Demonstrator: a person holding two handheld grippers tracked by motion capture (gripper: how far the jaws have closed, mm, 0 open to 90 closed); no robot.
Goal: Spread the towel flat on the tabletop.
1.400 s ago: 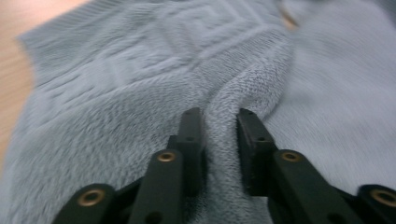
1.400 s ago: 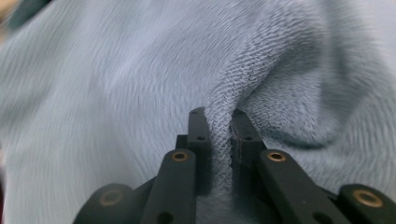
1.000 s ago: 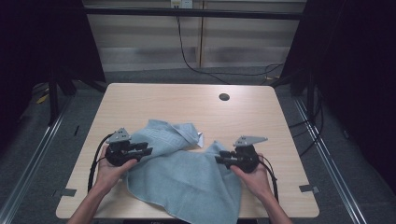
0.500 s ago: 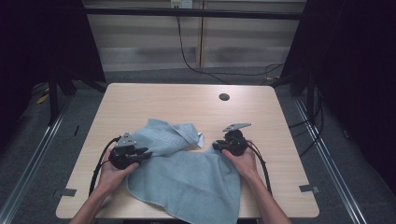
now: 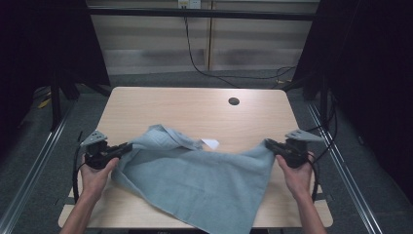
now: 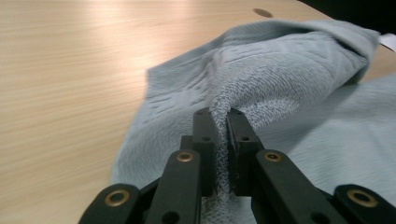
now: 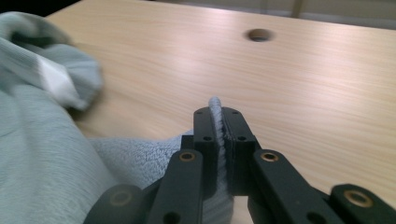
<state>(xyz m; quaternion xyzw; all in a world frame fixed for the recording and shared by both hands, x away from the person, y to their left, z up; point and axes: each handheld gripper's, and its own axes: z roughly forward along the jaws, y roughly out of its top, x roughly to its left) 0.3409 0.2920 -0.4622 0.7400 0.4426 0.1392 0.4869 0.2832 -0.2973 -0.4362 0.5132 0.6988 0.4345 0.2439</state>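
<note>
A light blue-grey towel [image 5: 195, 175] lies on the wooden table [image 5: 156, 105], pulled wide between my two grippers. My left gripper [image 5: 127, 146] pinches the towel's left edge; its jaws have just been closing, and in the left gripper view a fold of towel [image 6: 280, 79] is pressed between the left gripper's [image 6: 221, 114] pads. My right gripper [image 5: 269, 144] holds the right corner; its jaws have also just closed further, and in the right gripper view a thin edge of towel [image 7: 46, 154] sticks up through the right gripper [image 7: 220, 112]. A white tag [image 5: 210, 143] shows at the bunched far edge.
A round cable hole [image 5: 234, 101] sits at the table's far right. The towel's near edge hangs over the table's front edge [image 5: 146, 225]. Dark curtains stand on both sides, and a black cable [image 5: 195, 53] runs down the back wall.
Both hands have moved apart, the left to the left and the right far to the right. The crumpled towel is now stretched between them, with both grippers shut on it.
</note>
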